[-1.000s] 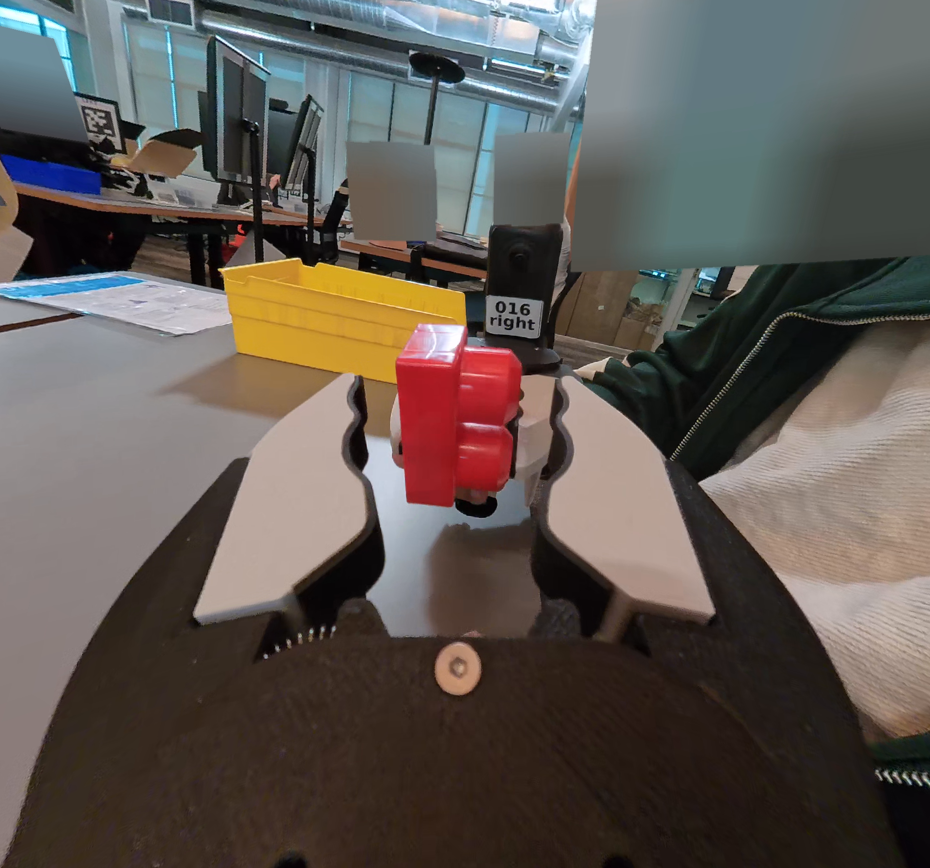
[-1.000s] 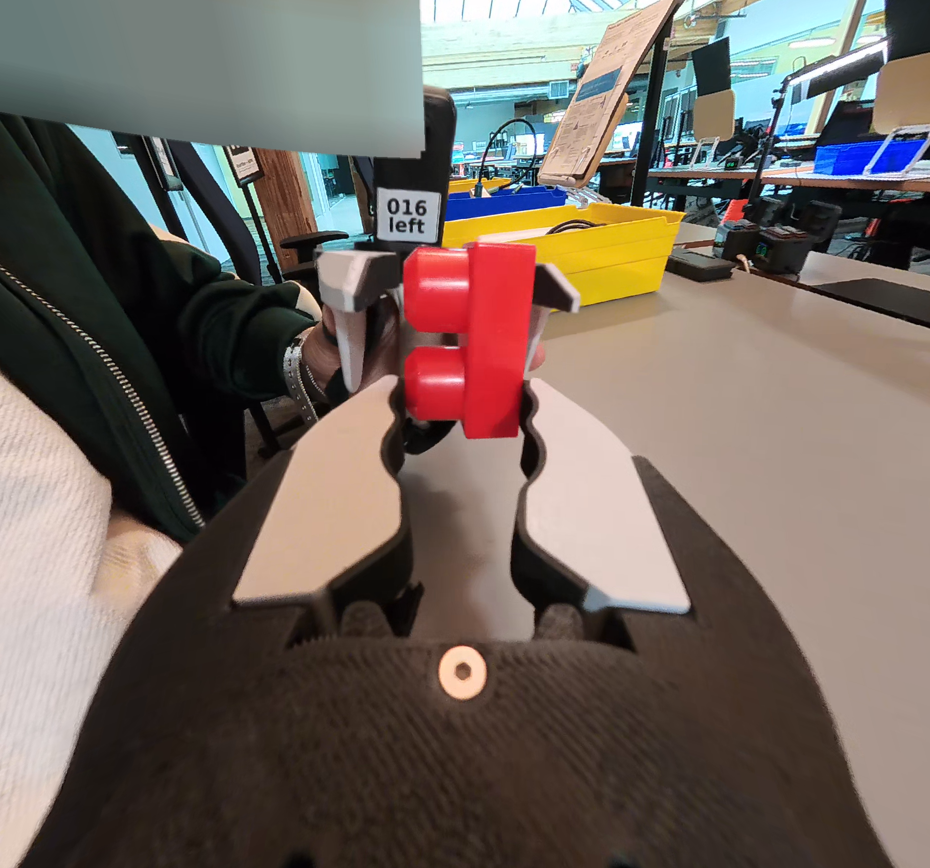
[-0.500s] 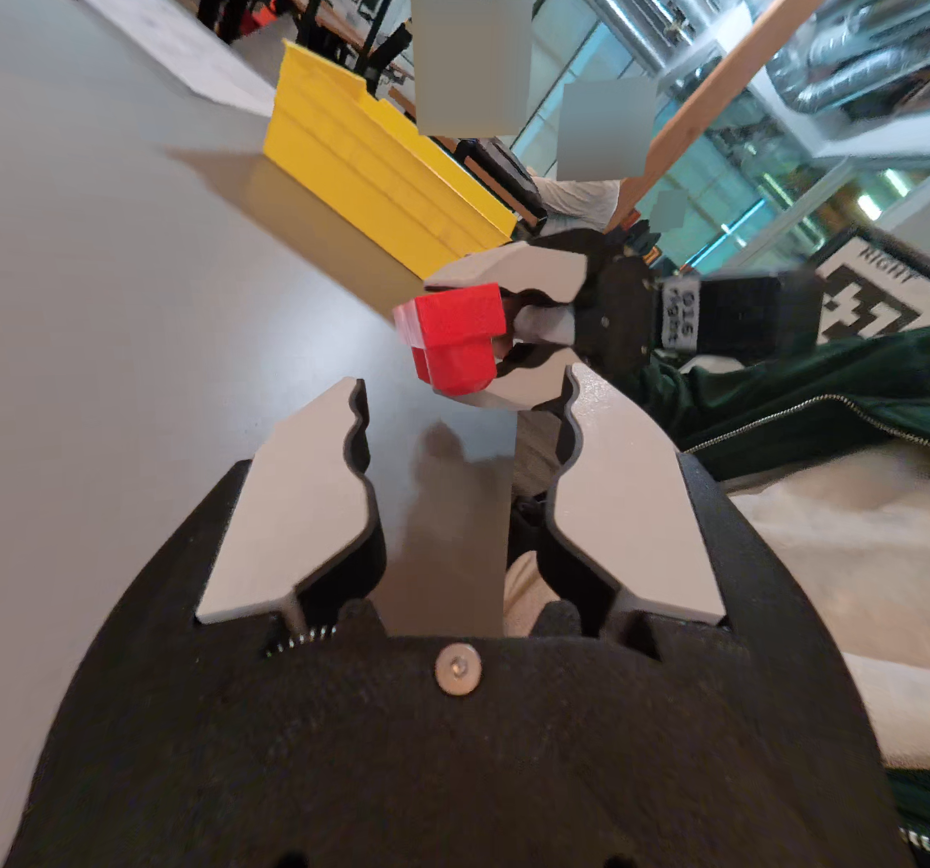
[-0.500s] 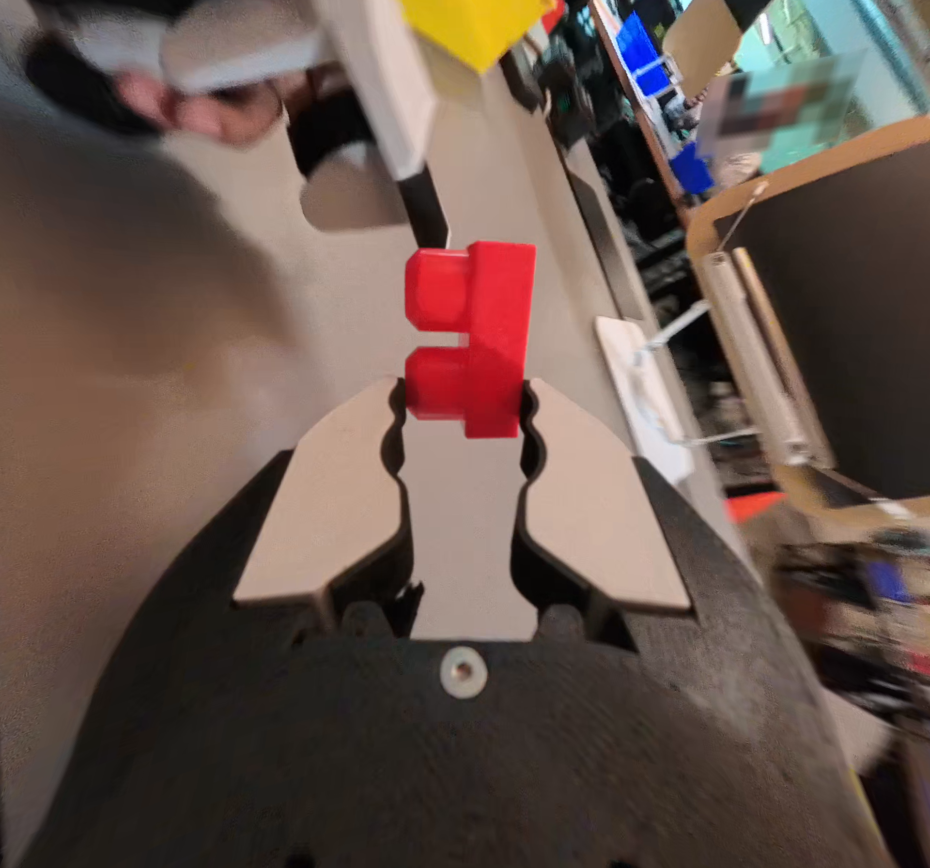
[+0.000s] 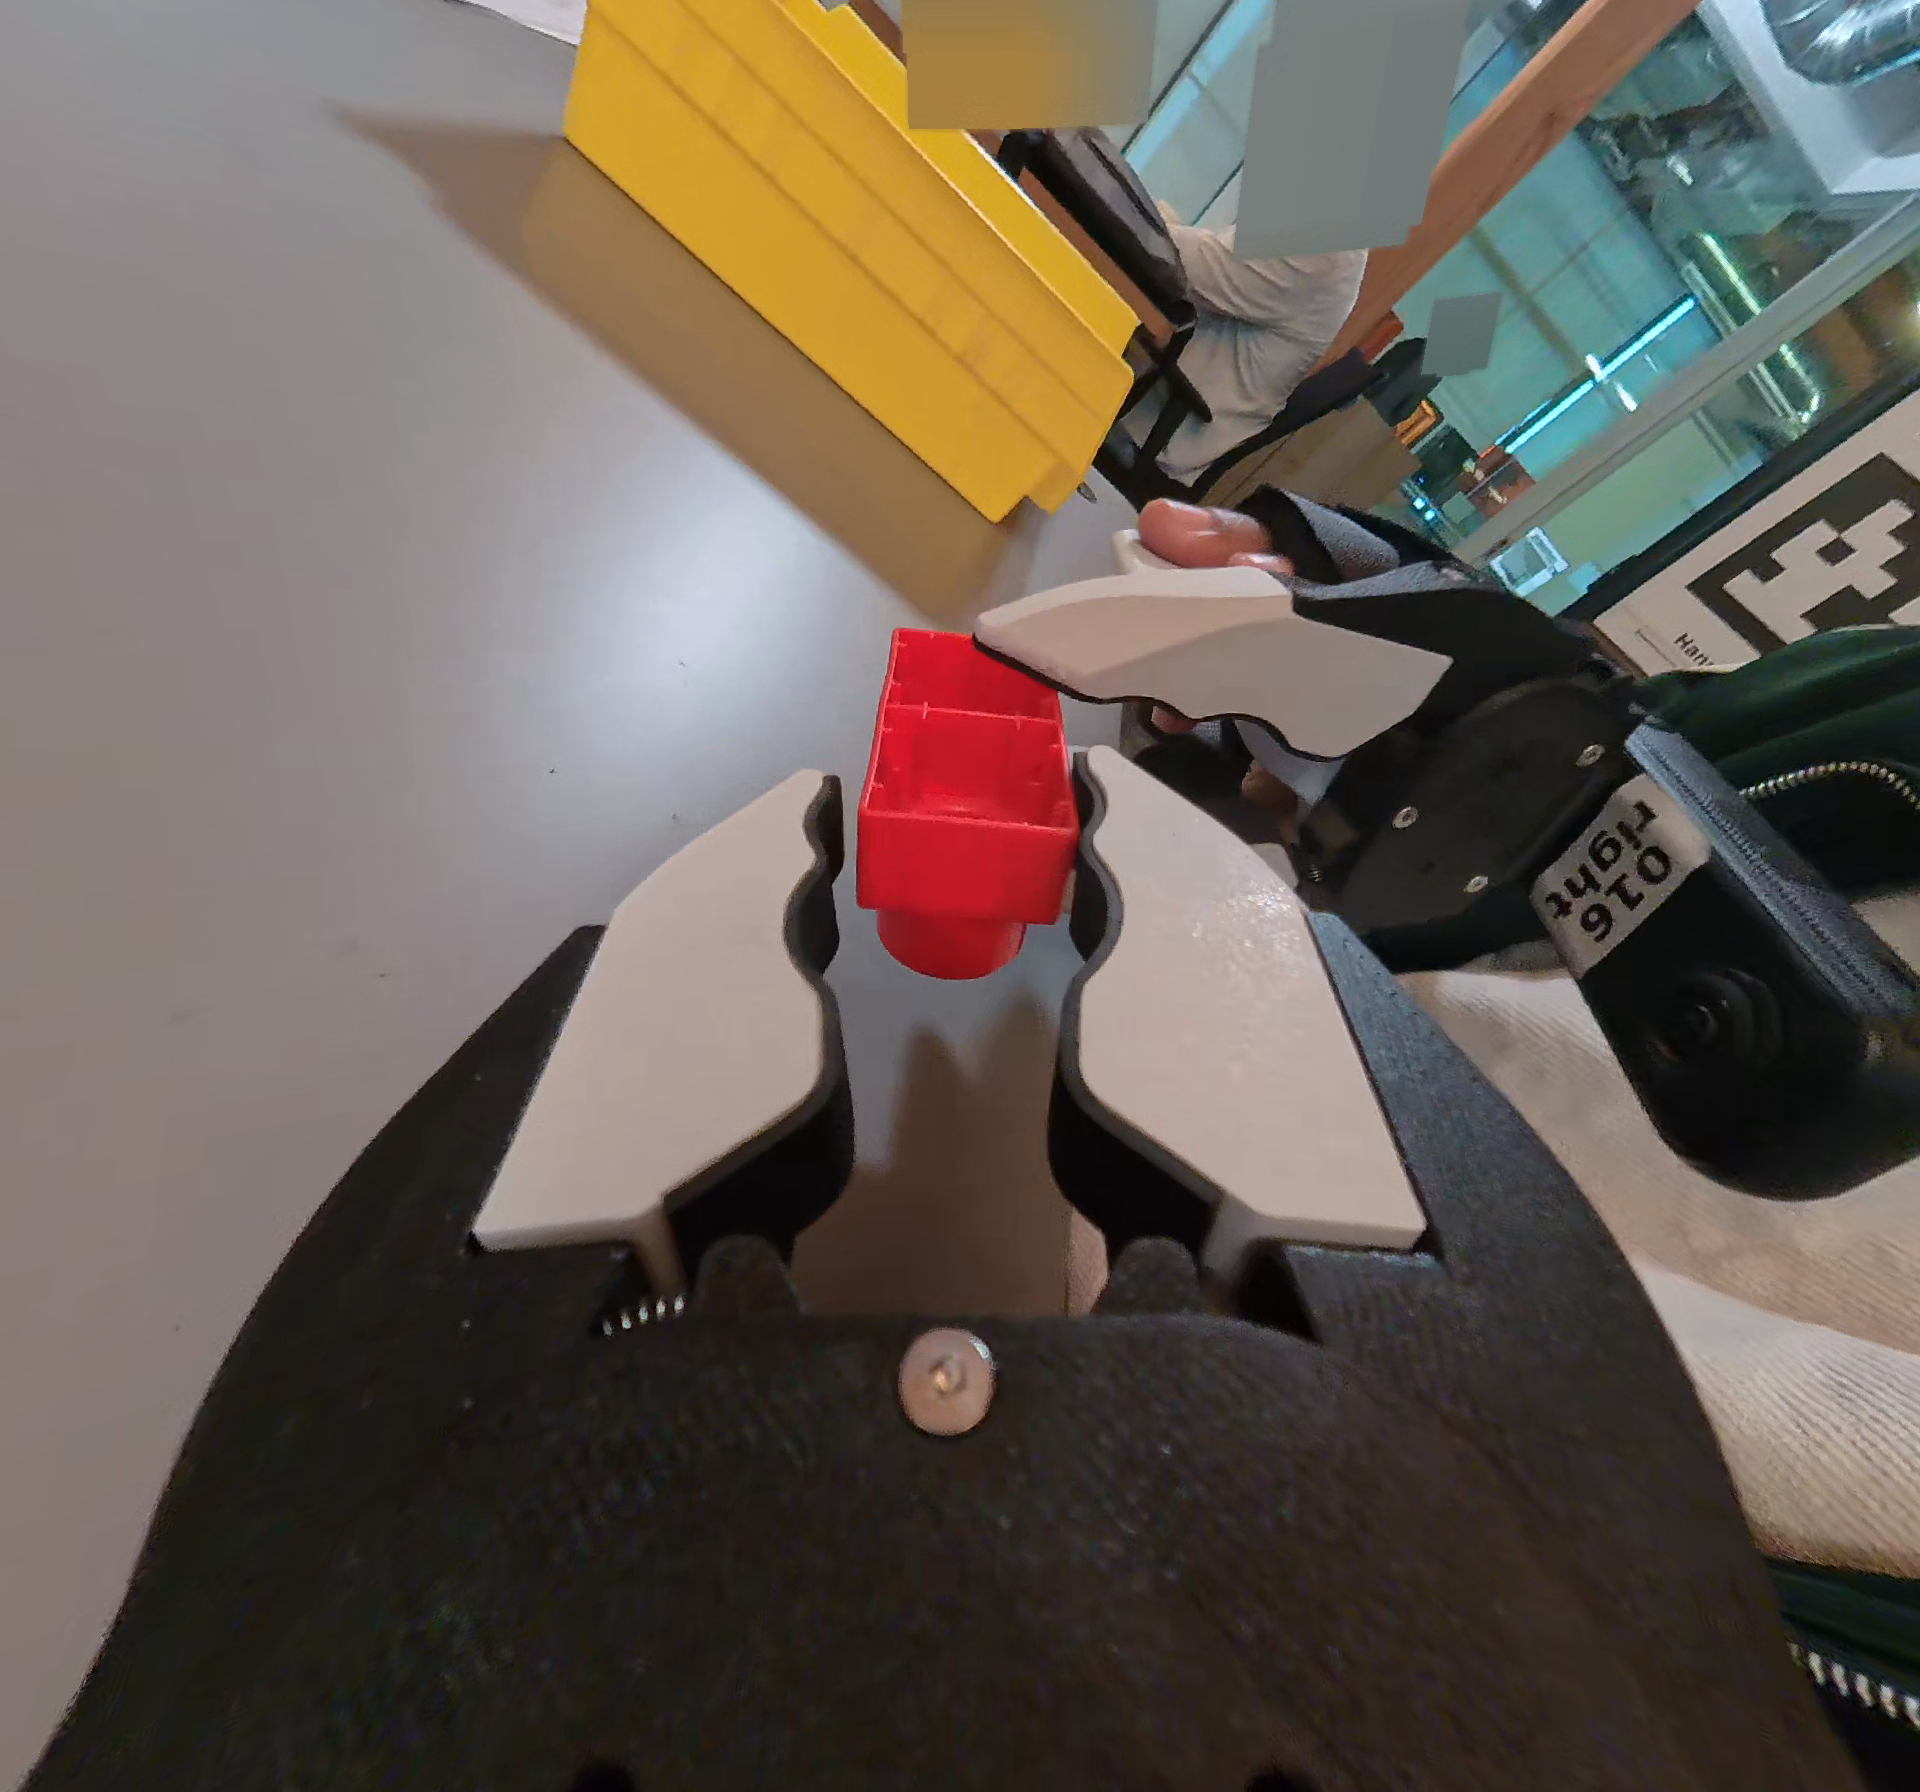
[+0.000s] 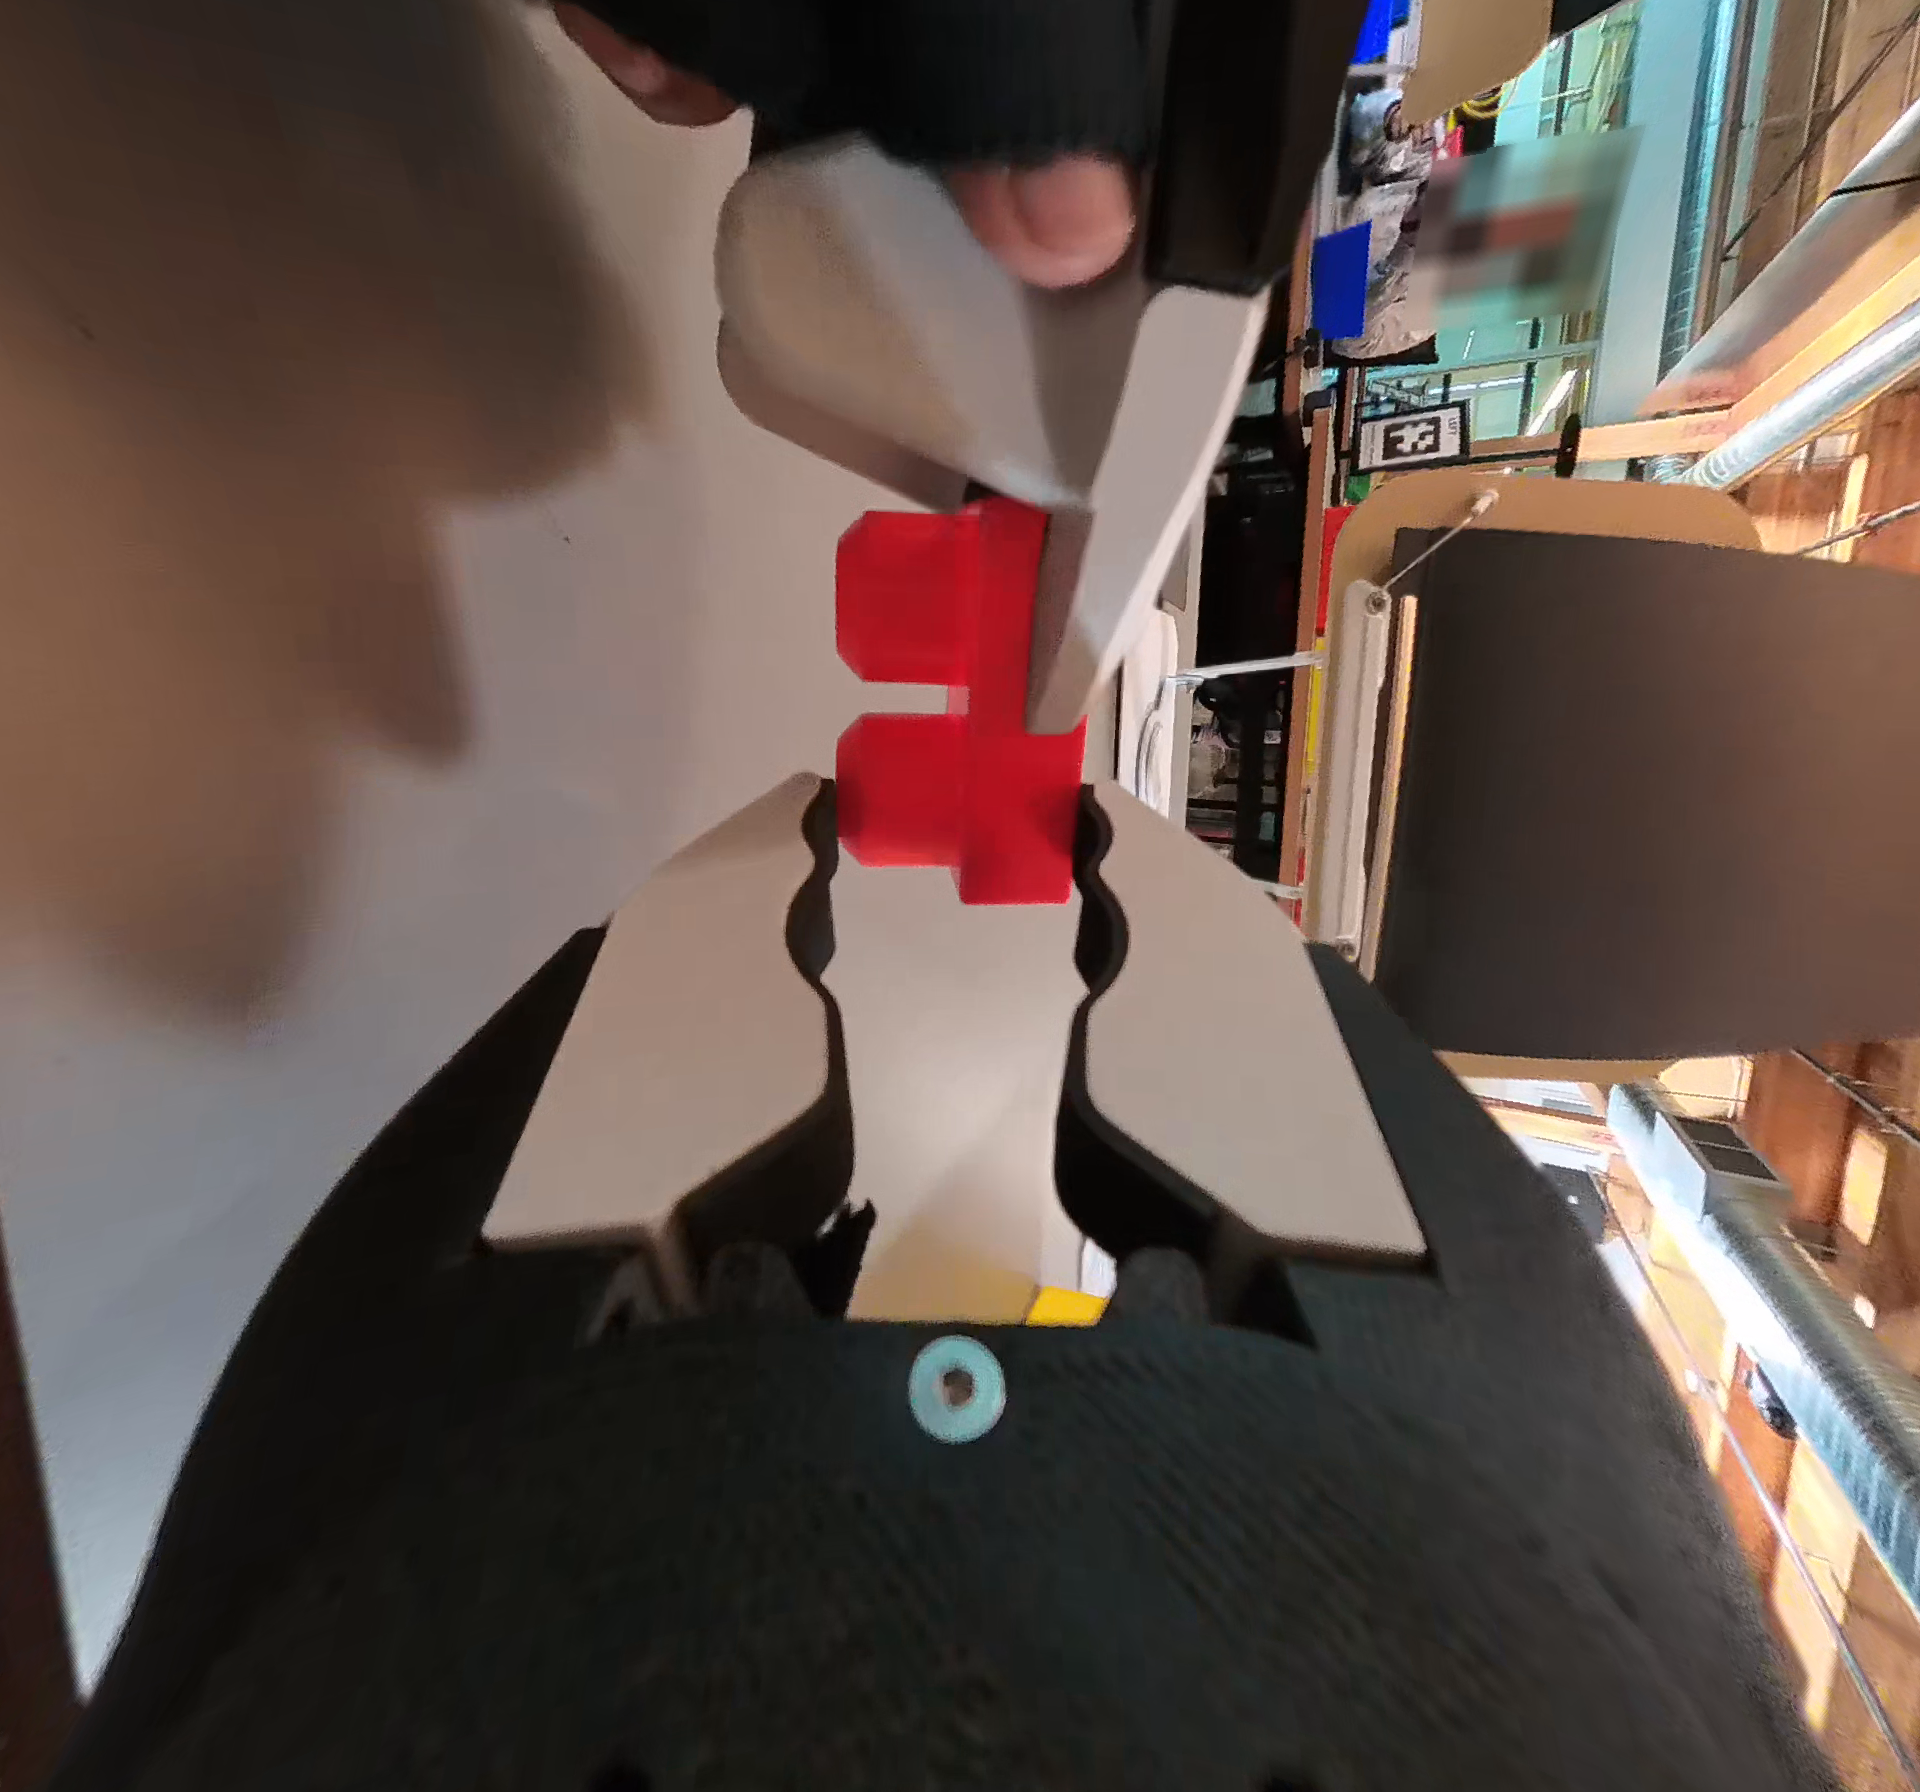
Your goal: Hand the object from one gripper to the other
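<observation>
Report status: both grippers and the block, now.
Right gripper shut on red block. Left gripper jaws astride the block's other end, grip unconfirmed. Block airborne above table. Nothing obstructing.

Glossy red plastic block (image 5: 961, 833), matt grey table (image 5: 312, 495)

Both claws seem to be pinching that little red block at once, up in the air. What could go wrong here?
Judging from the pictures, two risks. The left claw grips only the end of the red block, so if the right claw lets go too early the block may tip out and drop onto the grey table. Also, both claws crowd one small block, fingertips nearly touching; pulling apart askew could twist it loose.
</observation>
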`<state>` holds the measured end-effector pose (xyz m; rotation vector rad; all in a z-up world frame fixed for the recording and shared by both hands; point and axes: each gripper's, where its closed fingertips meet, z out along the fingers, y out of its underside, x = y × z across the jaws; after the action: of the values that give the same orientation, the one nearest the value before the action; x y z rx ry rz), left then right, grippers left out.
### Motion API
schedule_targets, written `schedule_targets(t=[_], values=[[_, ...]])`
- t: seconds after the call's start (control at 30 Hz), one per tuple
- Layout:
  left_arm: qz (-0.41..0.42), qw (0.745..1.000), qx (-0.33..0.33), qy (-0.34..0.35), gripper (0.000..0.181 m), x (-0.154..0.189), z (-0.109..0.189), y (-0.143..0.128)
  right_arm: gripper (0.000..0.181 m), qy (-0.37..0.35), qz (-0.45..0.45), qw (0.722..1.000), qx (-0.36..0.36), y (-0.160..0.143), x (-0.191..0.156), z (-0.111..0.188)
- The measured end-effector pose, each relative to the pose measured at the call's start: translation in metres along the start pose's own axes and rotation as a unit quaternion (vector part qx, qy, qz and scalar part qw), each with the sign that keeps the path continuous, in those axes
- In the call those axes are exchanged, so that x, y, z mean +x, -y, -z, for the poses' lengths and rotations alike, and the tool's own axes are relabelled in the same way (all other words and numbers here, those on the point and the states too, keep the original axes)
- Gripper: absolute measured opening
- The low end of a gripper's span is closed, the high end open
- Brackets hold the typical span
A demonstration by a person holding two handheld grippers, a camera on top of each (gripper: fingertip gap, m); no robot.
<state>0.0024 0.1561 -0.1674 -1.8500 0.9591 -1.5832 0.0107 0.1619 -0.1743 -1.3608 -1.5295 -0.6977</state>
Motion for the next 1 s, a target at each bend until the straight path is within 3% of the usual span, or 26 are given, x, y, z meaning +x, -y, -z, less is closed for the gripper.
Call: schedule_targets(t=[0.3, 0.43, 0.5, 0.6, 0.73, 0.8, 0.9, 1.0], values=[[-0.052, 0.998, 0.018, 0.009, 0.038, 0.004, 0.003, 0.008, 0.044, -0.010, -0.031, 0.999, 0.019, 0.003, 0.007, 0.003], [-0.086, 0.995, 0.046, 0.004, 0.038, 0.007, 0.010, 0.018, 0.079, 0.030, -0.154, 0.986, 0.052, -0.006, 0.012, 0.001], [-0.104, 0.993, 0.057, -0.006, 0.038, 0.009, 0.013, 0.022, 0.097, 0.073, -0.244, 0.963, 0.089, -0.009, 0.013, -0.002], [-0.123, 0.990, 0.060, -0.022, 0.038, 0.013, 0.014, 0.022, 0.108, 0.133, -0.374, 0.899, 0.183, -0.008, 0.019, 0.003], [-0.145, 0.986, 0.067, -0.053, 0.038, 0.023, 0.013, 0.022, 0.100, 0.191, -0.507, 0.783, 0.306, -0.002, 0.039, 0.020], [-0.159, 0.982, 0.074, -0.072, 0.038, 0.031, 0.013, 0.023, 0.089, 0.209, -0.538, 0.741, 0.343, 0.000, 0.045, 0.027], [-0.180, 0.976, 0.080, -0.093, 0.038, 0.041, 0.013, 0.023, 0.072, 0.230, -0.551, 0.712, 0.370, 0.003, 0.046, 0.033], [-0.187, 0.973, 0.082, -0.111, 0.038, 0.048, 0.013, 0.022, 0.061, 0.251, -0.542, 0.705, 0.381, 0.011, 0.042, 0.038]])
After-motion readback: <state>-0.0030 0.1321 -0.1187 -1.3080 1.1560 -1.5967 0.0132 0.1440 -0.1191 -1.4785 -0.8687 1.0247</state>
